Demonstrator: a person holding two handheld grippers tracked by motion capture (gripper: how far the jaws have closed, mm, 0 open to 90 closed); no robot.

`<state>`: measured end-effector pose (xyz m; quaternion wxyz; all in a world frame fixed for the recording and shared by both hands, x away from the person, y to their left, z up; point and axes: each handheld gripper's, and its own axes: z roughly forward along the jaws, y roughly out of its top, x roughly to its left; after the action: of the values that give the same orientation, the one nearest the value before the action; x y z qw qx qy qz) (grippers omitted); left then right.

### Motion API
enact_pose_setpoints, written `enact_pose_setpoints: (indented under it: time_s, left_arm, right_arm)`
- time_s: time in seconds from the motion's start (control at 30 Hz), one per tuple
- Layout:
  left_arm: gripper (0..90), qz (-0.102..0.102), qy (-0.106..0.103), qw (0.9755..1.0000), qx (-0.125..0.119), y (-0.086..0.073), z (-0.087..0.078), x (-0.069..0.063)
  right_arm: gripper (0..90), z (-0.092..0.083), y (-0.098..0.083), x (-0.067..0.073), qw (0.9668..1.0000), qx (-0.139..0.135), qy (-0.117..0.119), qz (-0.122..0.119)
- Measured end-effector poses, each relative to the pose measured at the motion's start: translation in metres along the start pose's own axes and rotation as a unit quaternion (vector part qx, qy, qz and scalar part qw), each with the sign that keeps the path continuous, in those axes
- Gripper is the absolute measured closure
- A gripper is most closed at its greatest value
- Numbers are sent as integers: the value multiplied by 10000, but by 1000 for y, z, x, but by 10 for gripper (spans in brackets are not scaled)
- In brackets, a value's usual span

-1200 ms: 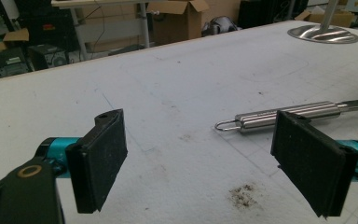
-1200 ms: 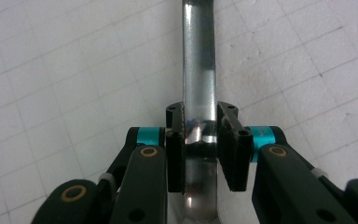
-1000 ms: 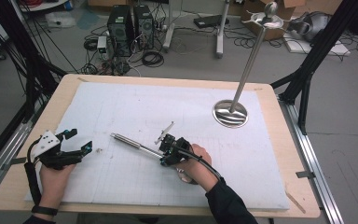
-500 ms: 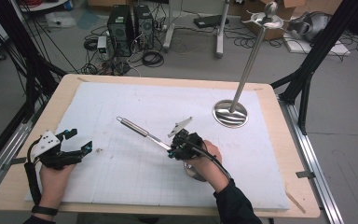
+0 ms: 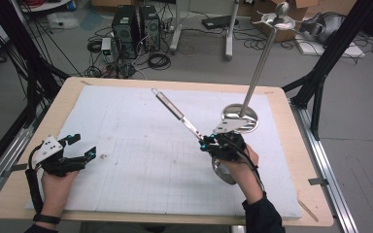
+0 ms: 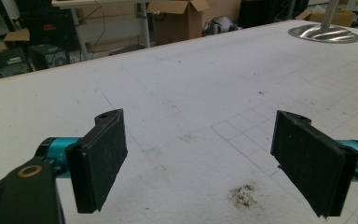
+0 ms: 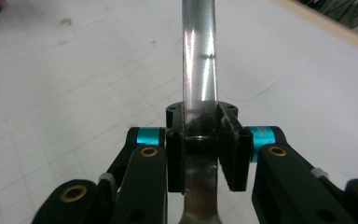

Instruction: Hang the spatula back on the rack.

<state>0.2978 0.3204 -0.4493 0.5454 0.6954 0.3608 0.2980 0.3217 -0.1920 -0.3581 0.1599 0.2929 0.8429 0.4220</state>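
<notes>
Toward the right half of the bench (image 5: 315, 213), I have my right gripper (image 5: 208, 143) clamped on a long metal ladle (image 5: 175, 109), its slim handle running up and away to the left over the white mat (image 5: 141, 165). From the right gripper view the pads press both sides of the shiny handle (image 7: 199, 70) (the grip sits low on the shaft, close to where it widens). The ladle's bowl (image 5: 222, 171) hangs just below my hand (image 5: 240, 165), partly hidden by it. Just beyond the gripper stands a metal stand (image 5: 252, 82) with a round base (image 5: 240, 114) on the mat. My left gripper (image 5: 80, 150) rests at the left edge of the mat, well apart from the ladle, its jaws spread wide with nothing between them; the left gripper view shows bare mat and a small brown smudge (image 6: 242, 196) between the pads (image 6: 100, 161).
</notes>
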Motion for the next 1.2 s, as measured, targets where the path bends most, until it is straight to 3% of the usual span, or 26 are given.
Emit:
enact_pose_setpoints:
  time_s: [0.17,0.37,0.67,0.9,1.2]
  left_arm:
    - [186,10,-2,10000,5,0,0,0]
    - [186,-4,1,10000,9,0,0,0]
    - [186,-1,8,10000,6,0,0,0]
    - [186,-1,5,10000,10,0,0,0]
    - [185,-4,8,10000,12,0,0,0]
  right_arm:
    - [749,-25,-11,-12,9978,-567,-317,165]
    - [748,-51,-21,-20,9906,-1163,-688,223]
    - [748,-83,-35,-28,9721,-1938,-1272,365]
    - [748,-102,-45,-35,9570,-2321,-1649,562]
    - [748,-122,-59,-47,9399,-2672,-2003,713]
